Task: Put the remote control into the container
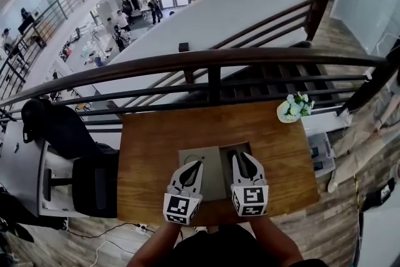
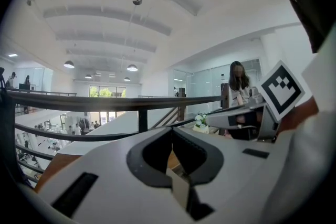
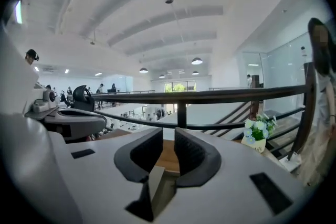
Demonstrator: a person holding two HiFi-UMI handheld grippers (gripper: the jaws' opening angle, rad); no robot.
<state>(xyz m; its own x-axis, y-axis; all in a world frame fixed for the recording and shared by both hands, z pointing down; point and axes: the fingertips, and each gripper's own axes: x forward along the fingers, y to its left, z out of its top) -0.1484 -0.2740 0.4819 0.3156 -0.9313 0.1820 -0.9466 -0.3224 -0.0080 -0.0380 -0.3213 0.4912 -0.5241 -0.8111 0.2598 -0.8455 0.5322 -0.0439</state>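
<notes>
A flat grey container [image 1: 212, 175] lies at the near middle of the wooden table [image 1: 150, 153]. Just right of it is a dark oblong thing [image 1: 231, 152], seemingly the remote control, largely covered by my right gripper [image 1: 241, 157]. That gripper hovers over it with its jaws a narrow gap apart and nothing between them [image 3: 169, 136]. My left gripper [image 1: 199, 164] hangs over the container's left part, its jaw tips meeting [image 2: 171, 131] with nothing held. Both gripper views look out level over the table and show neither the container nor the remote.
A small white pot of flowers [image 1: 292, 109] stands at the table's far right corner. A dark railing [image 1: 212, 62] runs along the far edge, with a drop to a lower floor behind it. A black office chair [image 1: 75, 153] stands left of the table.
</notes>
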